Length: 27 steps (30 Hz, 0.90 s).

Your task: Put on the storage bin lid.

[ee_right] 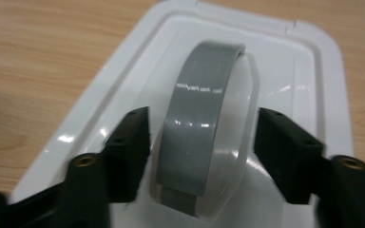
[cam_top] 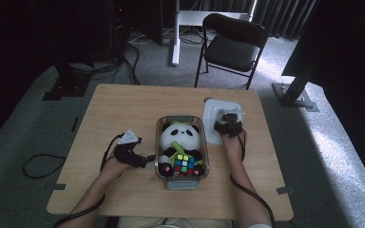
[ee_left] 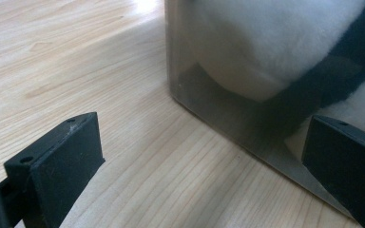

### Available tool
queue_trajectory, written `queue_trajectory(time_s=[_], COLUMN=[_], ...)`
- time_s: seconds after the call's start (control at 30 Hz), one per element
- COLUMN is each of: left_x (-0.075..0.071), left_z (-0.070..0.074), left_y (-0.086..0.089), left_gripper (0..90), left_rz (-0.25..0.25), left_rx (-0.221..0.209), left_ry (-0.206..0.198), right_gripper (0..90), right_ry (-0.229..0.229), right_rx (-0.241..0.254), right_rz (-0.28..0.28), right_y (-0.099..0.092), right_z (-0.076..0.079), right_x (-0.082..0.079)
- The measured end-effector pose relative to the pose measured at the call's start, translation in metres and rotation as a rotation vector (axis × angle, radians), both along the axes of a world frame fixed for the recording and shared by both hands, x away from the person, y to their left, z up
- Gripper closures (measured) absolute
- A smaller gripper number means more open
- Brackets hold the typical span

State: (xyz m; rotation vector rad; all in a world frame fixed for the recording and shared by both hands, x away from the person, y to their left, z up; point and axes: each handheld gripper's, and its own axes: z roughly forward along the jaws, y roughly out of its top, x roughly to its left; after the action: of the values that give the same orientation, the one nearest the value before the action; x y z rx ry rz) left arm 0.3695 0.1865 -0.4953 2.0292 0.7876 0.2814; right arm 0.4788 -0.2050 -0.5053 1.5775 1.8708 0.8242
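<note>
High view: clear container (cam_top: 164, 124) sits mid worktop (cam_top: 123, 104) w/ a panda plush (cam_top: 179, 137) and a puzzle cube (cam_top: 184, 164) inside. White lid (cam_top: 209, 128) lies flat just R of the container. Right gripper (cam_top: 228, 124) is over the lid; left gripper (cam_top: 145, 159) waits near the container's L wall, resting low on the worktop.

Left gripper view: jaws apart, nothing between them but bare wood. Container wall (ee_left: 209, 95) close ahead, white and black plush pressed against it from inside. One jaw overlaps the wall at picture right; can't tell if it touches.

Right gripper view: jaws straddle the grey handle strap (ee_right: 197, 128) arching off the lid (ee_right: 313, 76). Gaps show on both sides, so not clamped yet, jaws partly apart. Lid flat on the worktop.

Step in hand, as I read it: grab the lid by its handle to cap the container. To do it well: centre the strap between the jaws, get low enough to catch the full strap width, close square to it, not skewed. Then lift straight so the lid doesn't swing. Plush bulges above the rim, so lid prob needs a press down; L gripper should brace the container wall.
</note>
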Motion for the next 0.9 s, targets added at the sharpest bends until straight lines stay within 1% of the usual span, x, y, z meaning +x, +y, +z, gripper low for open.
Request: queue_trajectory(time_s=[0.07,0.1,0.13,0.17,0.2,0.3,0.33,0.4,0.47,0.5,0.6,0.67,0.8,0.9], left_x=[0.000,0.000,0.000,0.000,0.000,0.001,0.001,0.001,0.001,0.001,0.001,0.001,0.000,-0.001], left_z=[0.000,0.000,0.000,0.000,0.001,0.001,0.000,0.000,0.000,0.000,0.000,0.000,0.001,0.002], left_y=[-0.001,-0.001,-0.002,-0.002,-0.003,-0.003,-0.003,-0.003,-0.004,-0.004,-0.004,-0.005,-0.007,-0.007], left_gripper=[0.5,0.5,0.5,0.5,0.5,0.6,0.5,0.5,0.5,0.5,0.5,0.5,0.5,0.5], left_rz=[0.000,0.000,-0.003,-0.004,-0.006,-0.008,-0.006,-0.005,-0.009,-0.010,-0.010,-0.012,-0.015,-0.015], left_rx=[-0.001,-0.001,-0.004,0.000,-0.002,0.005,0.001,0.002,0.002,0.002,-0.001,-0.002,-0.001,-0.004], left_ry=[-0.002,-0.002,-0.002,-0.004,-0.005,-0.007,-0.003,-0.001,-0.001,-0.003,-0.004,-0.004,-0.007,-0.013], right_gripper=[42.9,42.9,42.9,45.7,46.2,55.0,61.2,63.5,65.5,66.5,67.0,67.1,67.2,67.3], right_ry=[0.002,0.002,-0.001,-0.003,-0.003,0.004,-0.002,-0.008,-0.002,-0.005,-0.021,-0.027,-0.045,-0.059], right_rx=[0.015,0.015,0.009,0.008,-0.012,-0.027,-0.031,-0.030,-0.011,-0.006,0.010,0.018,0.072,0.092], right_rz=[0.006,0.006,0.003,0.017,0.019,0.019,0.013,0.017,0.025,0.026,0.055,0.055,0.053,0.044], right_y=[0.000,0.000,0.000,0.001,0.002,0.004,0.004,0.004,0.002,0.001,-0.001,-0.002,-0.009,-0.014], right_z=[-0.002,-0.002,-0.002,-0.004,-0.004,-0.006,-0.006,-0.005,-0.004,-0.003,0.001,0.003,0.012,0.021], right_x=[0.001,0.001,0.001,0.002,0.003,0.004,0.003,0.001,0.001,-0.001,-0.009,-0.011,-0.022,-0.030])
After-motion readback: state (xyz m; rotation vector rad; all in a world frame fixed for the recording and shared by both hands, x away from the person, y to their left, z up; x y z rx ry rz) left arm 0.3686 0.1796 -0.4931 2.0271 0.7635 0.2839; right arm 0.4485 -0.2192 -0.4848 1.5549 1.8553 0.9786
